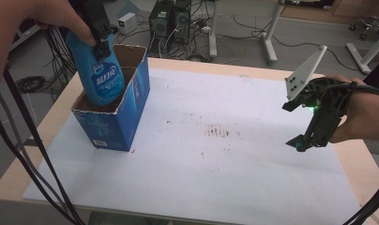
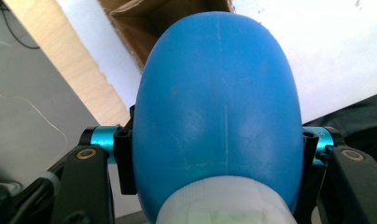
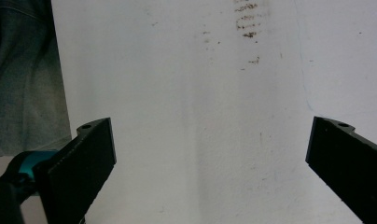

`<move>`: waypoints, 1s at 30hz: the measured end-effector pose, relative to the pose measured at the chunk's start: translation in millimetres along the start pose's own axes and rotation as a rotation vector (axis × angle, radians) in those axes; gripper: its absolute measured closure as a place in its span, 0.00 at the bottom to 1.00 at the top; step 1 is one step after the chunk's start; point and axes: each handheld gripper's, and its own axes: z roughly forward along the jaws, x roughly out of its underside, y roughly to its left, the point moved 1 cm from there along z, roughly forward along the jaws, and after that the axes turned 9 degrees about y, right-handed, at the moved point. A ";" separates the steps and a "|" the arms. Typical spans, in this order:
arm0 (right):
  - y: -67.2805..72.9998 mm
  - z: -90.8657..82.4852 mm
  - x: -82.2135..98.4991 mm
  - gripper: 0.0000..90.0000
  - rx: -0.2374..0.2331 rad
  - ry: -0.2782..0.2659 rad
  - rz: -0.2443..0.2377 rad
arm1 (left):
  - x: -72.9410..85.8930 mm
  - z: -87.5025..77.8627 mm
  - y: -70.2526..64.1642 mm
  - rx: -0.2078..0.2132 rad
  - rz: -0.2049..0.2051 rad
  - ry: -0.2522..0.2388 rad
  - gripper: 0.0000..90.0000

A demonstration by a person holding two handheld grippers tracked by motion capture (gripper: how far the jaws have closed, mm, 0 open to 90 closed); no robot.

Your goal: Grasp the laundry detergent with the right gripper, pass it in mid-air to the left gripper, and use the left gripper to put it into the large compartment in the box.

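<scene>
- High view, nearest: the right gripper (image 1: pixel 304 140) hangs over the white sheet (image 1: pixel 216 178) at the near right, jaws wide with nothing between them, well apart from the work
- Farther left: the left gripper (image 1: pixel 101 40) is clamped on the blue bottle (image 1: pixel 99 77), whose long axis stands near upright, base down in the open blue box (image 1: pixel 126 117)
- The box mouth lies straight below the bottle, so the left hand is the nearer one

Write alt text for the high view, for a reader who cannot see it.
The left gripper holds a blue bottle upright, its base inside an open blue box at the table's left. The right gripper hovers open over the white sheet at the right.
</scene>
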 end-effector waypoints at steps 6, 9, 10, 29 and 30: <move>0.8 3.0 -0.2 0.01 -0.006 0.005 0.004 | -11.2 33.2 1.3 -0.020 0.103 0.022 0.43; 1.3 3.4 -0.4 0.01 -0.005 0.012 0.007 | -15.4 49.5 1.6 -0.033 0.153 0.027 0.43; 1.4 3.6 -0.5 0.01 -0.006 0.012 0.007 | -16.6 54.3 1.8 -0.037 0.174 0.027 0.43; 3.6 10.4 -5.2 0.01 -0.012 0.027 0.005 | -30.6 121.1 1.1 -0.104 0.404 -0.006 0.43; 3.6 10.4 -5.2 0.01 -0.012 0.027 0.005 | -30.6 121.1 1.1 -0.104 0.404 -0.006 0.43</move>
